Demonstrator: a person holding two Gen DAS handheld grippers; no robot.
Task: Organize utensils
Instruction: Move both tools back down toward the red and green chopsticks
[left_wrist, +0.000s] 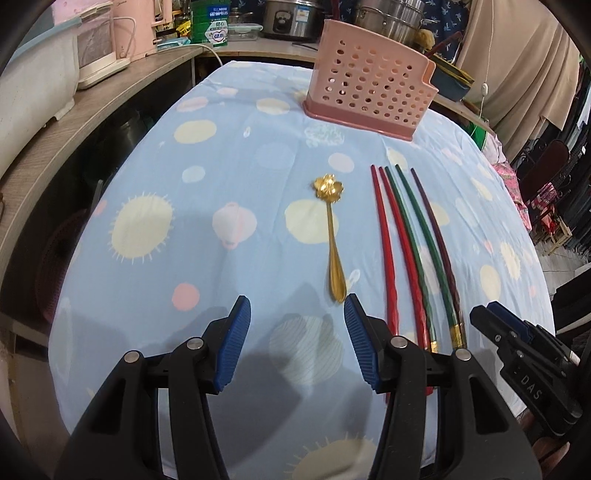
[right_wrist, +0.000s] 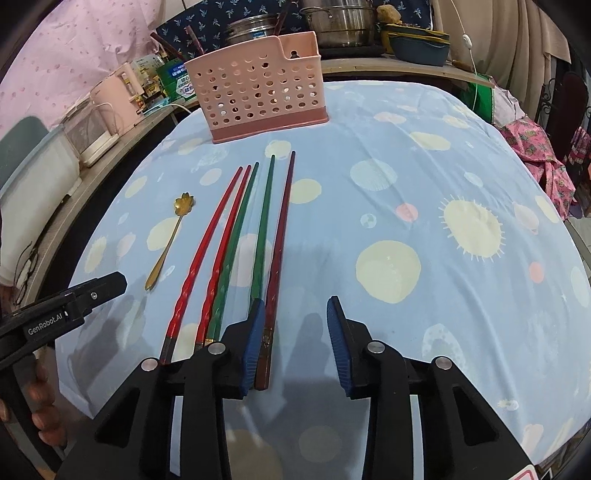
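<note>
While both grippers hover wide apart: left gripper (left_wrist: 297, 314), right gripper (right_wrist: 295, 314) | gold spoon (left_wrist: 331, 236) beside five chopsticks (right_wrist: 236, 251) on tablecloth (right_wrist: 424, 166) | pink holder (right_wrist: 258, 88) upright behind.

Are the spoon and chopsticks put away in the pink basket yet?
Not yet. Nothing looks put away. The gold spoon and five chopsticks lie on the cloth, apart from the pink basket. Left gripper and right gripper are open, holding nothing. Everything is left.
</note>
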